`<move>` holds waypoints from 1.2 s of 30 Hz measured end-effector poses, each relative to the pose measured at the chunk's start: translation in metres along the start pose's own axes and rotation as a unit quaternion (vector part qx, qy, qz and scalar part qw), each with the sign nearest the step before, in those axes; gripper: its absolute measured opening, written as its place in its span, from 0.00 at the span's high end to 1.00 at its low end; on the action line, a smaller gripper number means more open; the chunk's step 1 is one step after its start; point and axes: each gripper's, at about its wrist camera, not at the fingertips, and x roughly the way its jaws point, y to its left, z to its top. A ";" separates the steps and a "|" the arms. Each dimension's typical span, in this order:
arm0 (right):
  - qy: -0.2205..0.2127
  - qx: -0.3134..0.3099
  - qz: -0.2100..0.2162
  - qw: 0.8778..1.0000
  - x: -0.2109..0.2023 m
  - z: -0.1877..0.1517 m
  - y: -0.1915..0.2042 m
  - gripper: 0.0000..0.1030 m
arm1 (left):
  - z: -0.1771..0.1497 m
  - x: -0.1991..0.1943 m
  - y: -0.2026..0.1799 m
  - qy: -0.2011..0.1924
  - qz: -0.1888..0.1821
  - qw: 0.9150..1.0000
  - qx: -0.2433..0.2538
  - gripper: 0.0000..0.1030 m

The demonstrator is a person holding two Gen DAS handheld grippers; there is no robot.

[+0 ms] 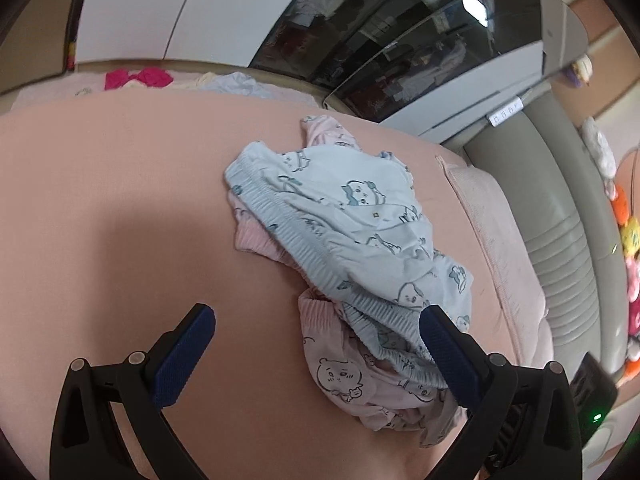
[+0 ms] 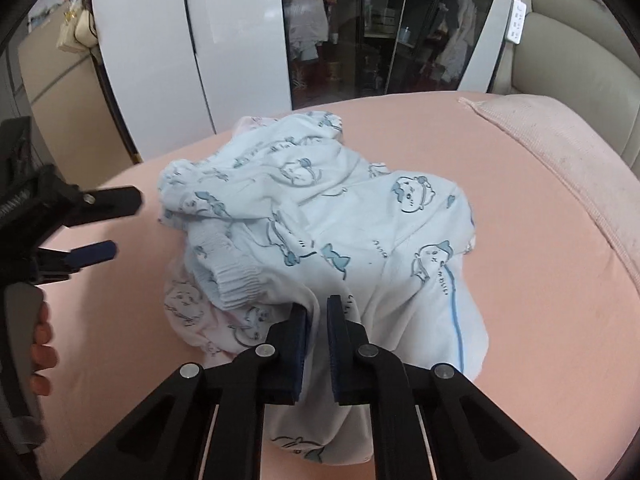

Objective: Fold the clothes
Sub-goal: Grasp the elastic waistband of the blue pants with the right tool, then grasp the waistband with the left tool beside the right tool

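A crumpled light blue garment (image 1: 340, 216) with a cartoon print lies on top of a pink printed garment (image 1: 344, 376) on the pink bedsheet (image 1: 120, 208). My left gripper (image 1: 316, 314) is open. Its right finger (image 1: 448, 356) rests against the blue garment's ribbed waistband, and the left finger hangs over bare sheet. In the right wrist view my right gripper (image 2: 319, 308) is shut on a fold of the light blue garment (image 2: 320, 216) at the pile's near edge. The left gripper (image 2: 120, 224) stands open just left of the pile, held by a hand (image 2: 42, 344).
A pink pillow (image 2: 560, 184) lies along the right side of the bed, in front of a beige padded headboard (image 1: 560, 240). A white and glass-door wardrobe (image 2: 360, 32) stands behind the bed. More clothes (image 1: 140, 78) lie at the far edge. Plush toys (image 1: 630, 240) hang at the right.
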 end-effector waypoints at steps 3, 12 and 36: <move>-0.007 -0.008 -0.011 1.000 0.000 0.002 0.003 0.94 | -0.003 0.001 -0.011 -0.005 0.020 0.999 0.038 0.00; -0.023 0.017 -0.043 0.999 -0.012 0.011 -0.026 0.94 | -0.016 0.003 -0.042 -0.054 0.130 0.958 0.249 0.00; -0.058 0.098 -0.043 0.993 -0.071 0.016 -0.076 0.94 | 0.002 0.052 -0.035 -0.066 0.199 0.952 0.225 0.00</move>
